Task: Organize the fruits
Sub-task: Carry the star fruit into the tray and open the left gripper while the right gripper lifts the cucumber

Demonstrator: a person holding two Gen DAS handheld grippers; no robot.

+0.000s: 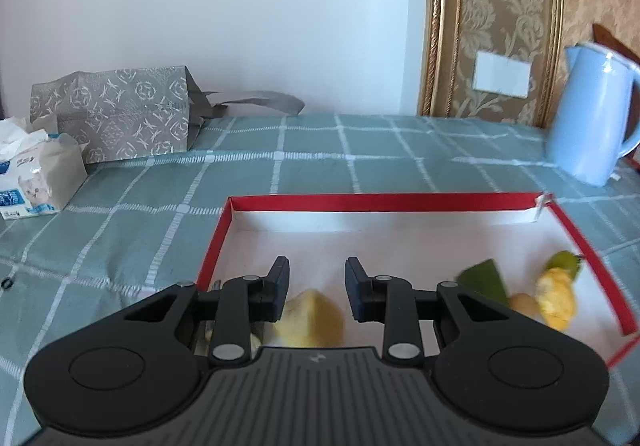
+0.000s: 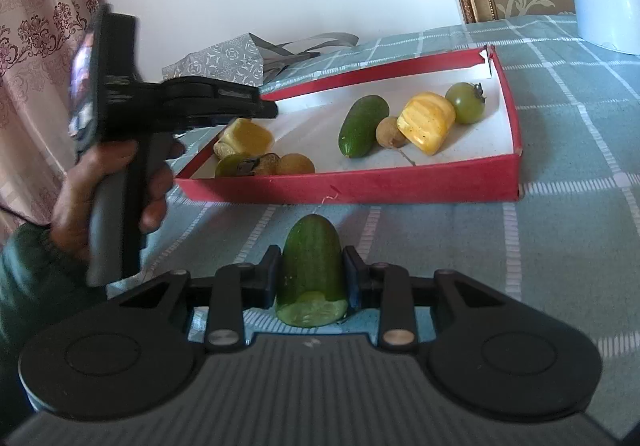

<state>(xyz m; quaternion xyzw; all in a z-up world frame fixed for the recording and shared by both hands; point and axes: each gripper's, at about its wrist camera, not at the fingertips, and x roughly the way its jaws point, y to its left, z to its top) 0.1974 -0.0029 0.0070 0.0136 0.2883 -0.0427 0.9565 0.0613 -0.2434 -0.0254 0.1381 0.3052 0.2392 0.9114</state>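
A shallow red box [image 2: 440,181] with a white inside [image 1: 360,242] lies on the checked cloth. In it lie a whole cucumber [image 2: 363,125], a yellow fruit chunk [image 2: 427,122], a green tomato [image 2: 466,102], a small brown fruit [image 2: 390,132], and at its left end another yellow chunk [image 2: 248,135] [image 1: 314,320] with small round fruits [image 2: 295,164]. My right gripper [image 2: 313,266] is shut on a cut cucumber piece [image 2: 313,270], in front of the box. My left gripper [image 1: 317,274] is open and empty, above the box's left end over the yellow chunk.
A light blue kettle [image 1: 592,113] stands at the back right. A grey patterned bag [image 1: 116,113] and a tissue pack [image 1: 36,173] lie at the back left against the wall. The person's hand [image 2: 108,193] holds the left gripper's handle.
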